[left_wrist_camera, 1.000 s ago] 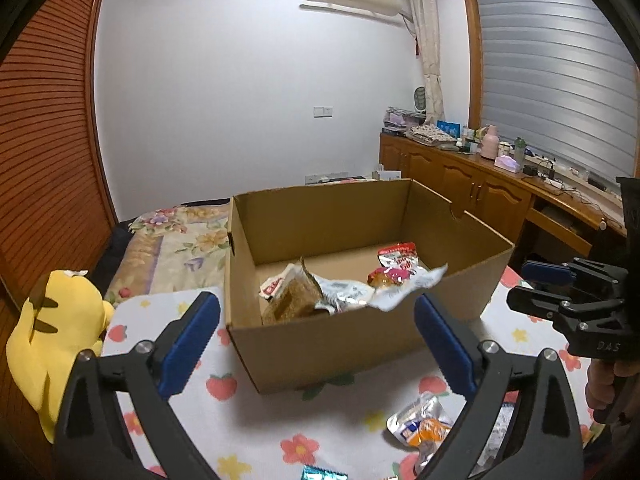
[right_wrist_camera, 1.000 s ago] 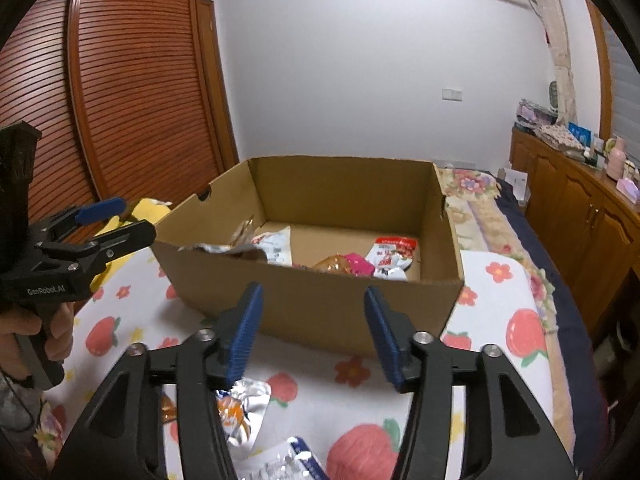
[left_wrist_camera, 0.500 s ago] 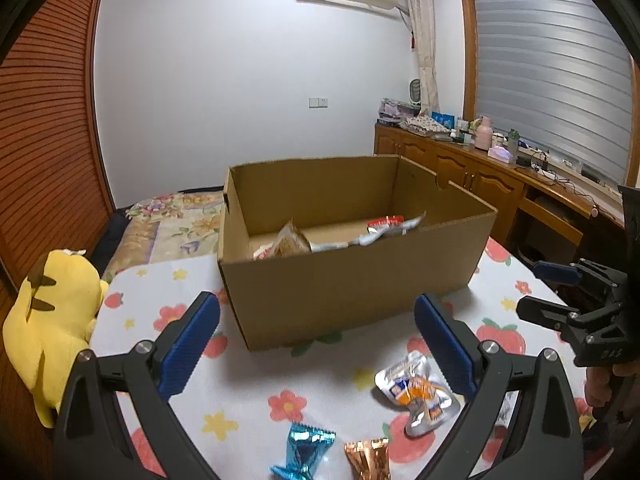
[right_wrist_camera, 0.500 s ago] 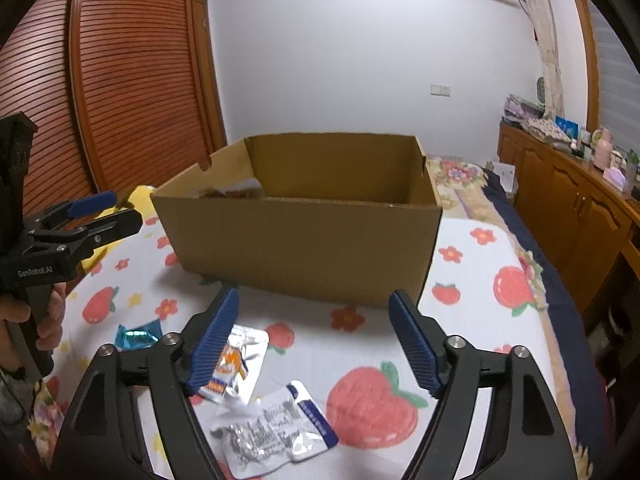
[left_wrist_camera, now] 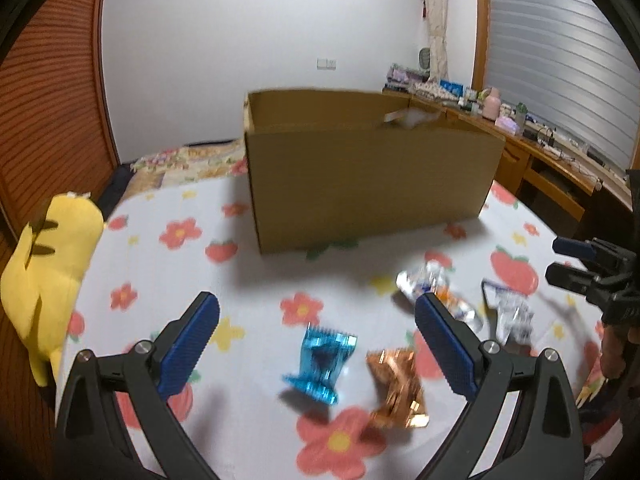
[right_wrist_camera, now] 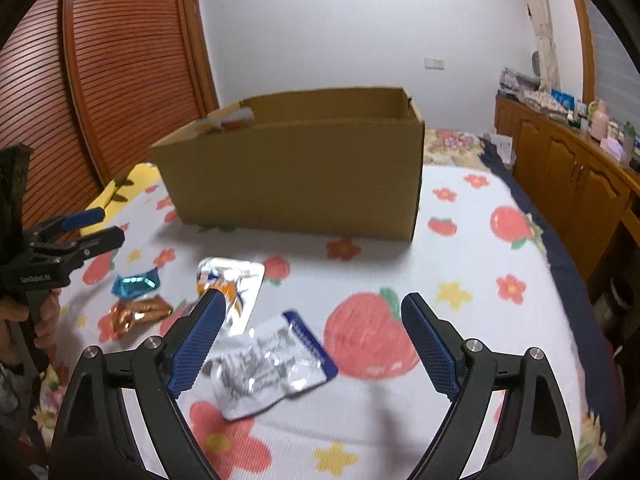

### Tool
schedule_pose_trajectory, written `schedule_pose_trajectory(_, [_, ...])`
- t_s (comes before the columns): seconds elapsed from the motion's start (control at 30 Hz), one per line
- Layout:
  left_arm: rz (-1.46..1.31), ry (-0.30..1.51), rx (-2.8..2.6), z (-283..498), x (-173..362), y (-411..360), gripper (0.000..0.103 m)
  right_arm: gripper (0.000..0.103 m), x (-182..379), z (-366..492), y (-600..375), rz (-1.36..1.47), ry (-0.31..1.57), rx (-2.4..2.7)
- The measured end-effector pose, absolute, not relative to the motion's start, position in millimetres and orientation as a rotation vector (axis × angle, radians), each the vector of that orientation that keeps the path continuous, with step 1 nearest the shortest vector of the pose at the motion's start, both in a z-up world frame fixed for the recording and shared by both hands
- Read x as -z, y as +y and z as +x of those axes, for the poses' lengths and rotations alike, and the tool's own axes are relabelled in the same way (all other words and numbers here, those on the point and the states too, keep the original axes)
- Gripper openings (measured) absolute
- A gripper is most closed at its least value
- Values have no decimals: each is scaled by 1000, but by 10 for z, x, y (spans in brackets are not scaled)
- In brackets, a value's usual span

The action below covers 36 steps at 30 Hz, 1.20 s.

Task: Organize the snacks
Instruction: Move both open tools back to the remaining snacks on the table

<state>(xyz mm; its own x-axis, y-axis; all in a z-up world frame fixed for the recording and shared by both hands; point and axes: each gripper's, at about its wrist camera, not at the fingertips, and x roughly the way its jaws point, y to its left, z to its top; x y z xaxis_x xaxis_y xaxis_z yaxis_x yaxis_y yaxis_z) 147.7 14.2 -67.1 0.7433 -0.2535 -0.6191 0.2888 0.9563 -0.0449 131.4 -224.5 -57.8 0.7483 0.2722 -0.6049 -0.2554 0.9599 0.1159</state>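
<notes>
Between left tool tips: blue snack | tool agape, empty

cardboard box contents mostly hidden behind its near wall, yellow plush cut by frame edge, foil packets motion-blurred

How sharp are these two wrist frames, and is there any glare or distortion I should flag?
Left wrist view: motion blur smears the cardboard box and blue wrapper; the left gripper stays sharp. Right wrist view: milder blur, glare on the silver packet, the right gripper crisp. Both: fisheye bending, dark corners.
</notes>
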Motion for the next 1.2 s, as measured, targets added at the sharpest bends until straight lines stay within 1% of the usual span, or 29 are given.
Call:
schedule_pose_trajectory(0.23, [47, 717, 288, 1403, 846, 241, 99, 91, 758, 1219, -2185, 32, 719, -318])
schedule_pose_trajectory(0.63, [79, 767, 301, 1462, 963, 189, 98, 90, 978, 1069, -2138, 60, 796, -366])
schedule_pose_trajectory(1.2, [82, 802, 301, 1525, 1028, 190, 98, 88, 1015, 1237, -1961, 102, 852, -437])
